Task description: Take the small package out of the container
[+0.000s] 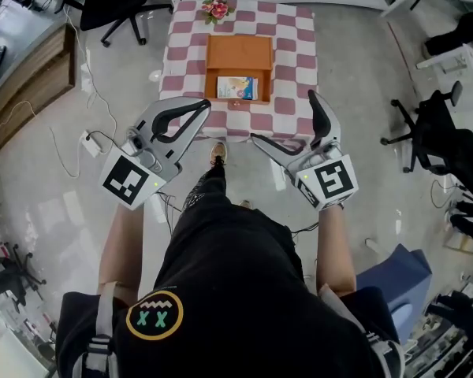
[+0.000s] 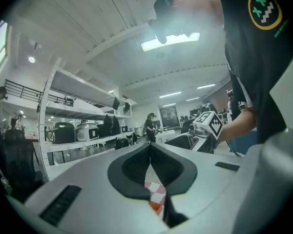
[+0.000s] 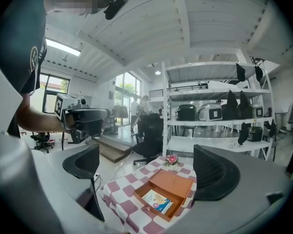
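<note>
Nothing lifted yet: the small blue-and-white package (image 1: 236, 87) lies in the open orange wooden box (image 1: 238, 53) on the checked bench (image 1: 296, 61), with the left gripper (image 1: 202, 106) jaws clenched on nothing and the right gripper (image 1: 282, 116) jaws spread.

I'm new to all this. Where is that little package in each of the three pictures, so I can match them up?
Head view: the small package lies in the orange box, upper middle.
Left gripper view: not in it; only a sliver of the checkered tablecloth shows, at bottom centre.
Right gripper view: bottom middle, inside the same box.
Shared landmark: the checkered tablecloth.
</note>
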`<state>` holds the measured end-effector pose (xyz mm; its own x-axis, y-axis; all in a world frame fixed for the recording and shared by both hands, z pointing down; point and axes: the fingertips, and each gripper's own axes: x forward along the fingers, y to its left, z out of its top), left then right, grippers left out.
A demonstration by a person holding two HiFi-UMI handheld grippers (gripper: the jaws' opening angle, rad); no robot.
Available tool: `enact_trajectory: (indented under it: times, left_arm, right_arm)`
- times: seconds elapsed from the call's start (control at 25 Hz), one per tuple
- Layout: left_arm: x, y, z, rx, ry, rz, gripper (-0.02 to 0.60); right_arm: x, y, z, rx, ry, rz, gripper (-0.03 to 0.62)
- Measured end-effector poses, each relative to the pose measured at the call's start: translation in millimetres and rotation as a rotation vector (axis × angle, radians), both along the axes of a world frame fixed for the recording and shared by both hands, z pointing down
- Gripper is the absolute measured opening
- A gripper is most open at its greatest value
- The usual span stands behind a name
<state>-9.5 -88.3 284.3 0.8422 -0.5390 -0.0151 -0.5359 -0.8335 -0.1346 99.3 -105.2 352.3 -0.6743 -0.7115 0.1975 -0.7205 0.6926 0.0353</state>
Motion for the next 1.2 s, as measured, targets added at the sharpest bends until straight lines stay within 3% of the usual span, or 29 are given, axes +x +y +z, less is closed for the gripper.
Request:
enact_trajectory:
  times: [0.6,1.2]
  left_arm:
    - [-23,-71,13,-0.014,-0.009,0.012,0.018]
    - [-37,-109,29,-0.046,-0.023,0.021,0.018]
  right_arm:
    - [-6,-94,67,-0.142,0.015,0.112,0.597]
    - [-7,-161,184,-0.345,0.053,0.245,0.592]
